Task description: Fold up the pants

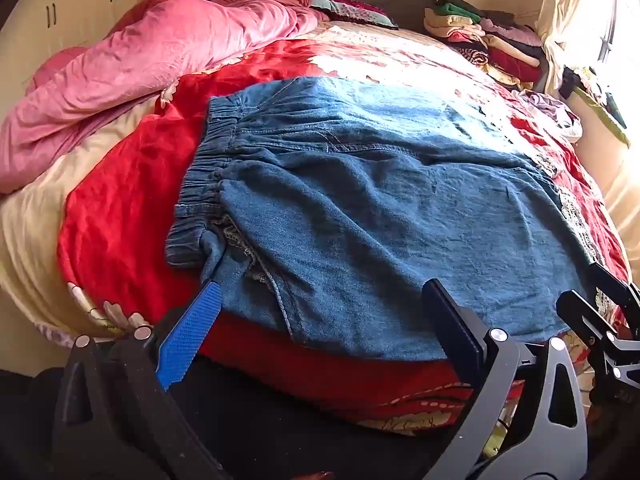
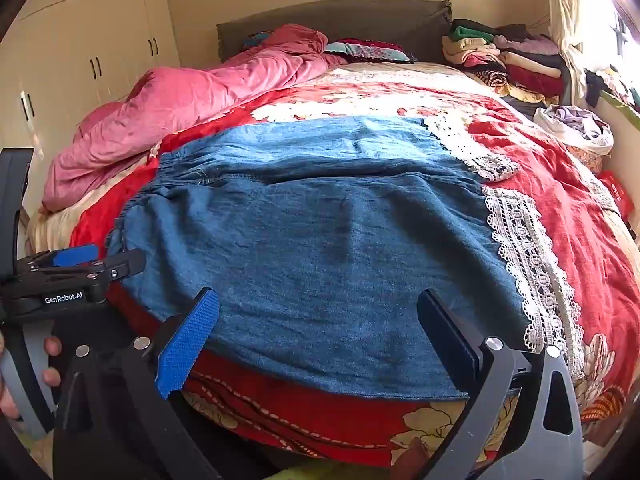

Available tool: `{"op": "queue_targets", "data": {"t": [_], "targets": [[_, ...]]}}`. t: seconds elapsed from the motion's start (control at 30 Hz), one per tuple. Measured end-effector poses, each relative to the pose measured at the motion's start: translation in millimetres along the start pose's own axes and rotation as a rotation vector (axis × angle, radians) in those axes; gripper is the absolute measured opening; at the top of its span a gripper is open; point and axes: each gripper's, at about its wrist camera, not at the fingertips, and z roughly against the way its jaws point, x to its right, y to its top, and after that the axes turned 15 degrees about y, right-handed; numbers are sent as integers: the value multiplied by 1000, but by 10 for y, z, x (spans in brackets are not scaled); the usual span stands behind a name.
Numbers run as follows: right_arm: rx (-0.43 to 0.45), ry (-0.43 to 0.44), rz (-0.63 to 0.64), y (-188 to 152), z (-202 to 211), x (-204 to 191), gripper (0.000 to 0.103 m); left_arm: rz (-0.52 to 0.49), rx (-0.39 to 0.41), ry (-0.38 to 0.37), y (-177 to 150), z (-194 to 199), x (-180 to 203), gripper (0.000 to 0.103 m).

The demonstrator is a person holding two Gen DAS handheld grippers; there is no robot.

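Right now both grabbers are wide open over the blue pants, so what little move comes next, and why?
Probably lower both grippers onto the near edge of the denim pants and pinch it. The left gripper and right gripper both stand open with nothing between the pads, and the pants lie flat across the red bedspread, elastic waistband to the left.

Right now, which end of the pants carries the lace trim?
The leg hems, on the right nearest the window; the opposite end is the gathered elastic waistband.

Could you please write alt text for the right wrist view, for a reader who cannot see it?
Blue denim pants with a lace hem lie spread flat on a red floral bedspread, with the open right gripper above their near edge. The left gripper shows at far left, a pink duvet behind.
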Motion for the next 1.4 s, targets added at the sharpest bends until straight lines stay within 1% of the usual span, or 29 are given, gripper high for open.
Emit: {"op": "queue_targets", "data": {"t": [0.03,0.13,0.17,0.4,0.67,1.4], "targets": [[-5,-14,16,0,4,-19,99,0,0,1,1,4,-1,94],[0,-13,19,-9,33,-57,99,0,1,0,3,22,-12,94],[-14,-5,4,-9,-1,-30,99,0,1,0,3,29,-17,94],[-3,-6,11,14,-58,34,99,-7,-4,-3,7,-28,-51,94],[5,-10,14,3,17,-5,99,-4,2,2,18,11,-21,94],[3,-9,18,-1,6,-10,99,1,11,2,30,35,-20,94]]}}
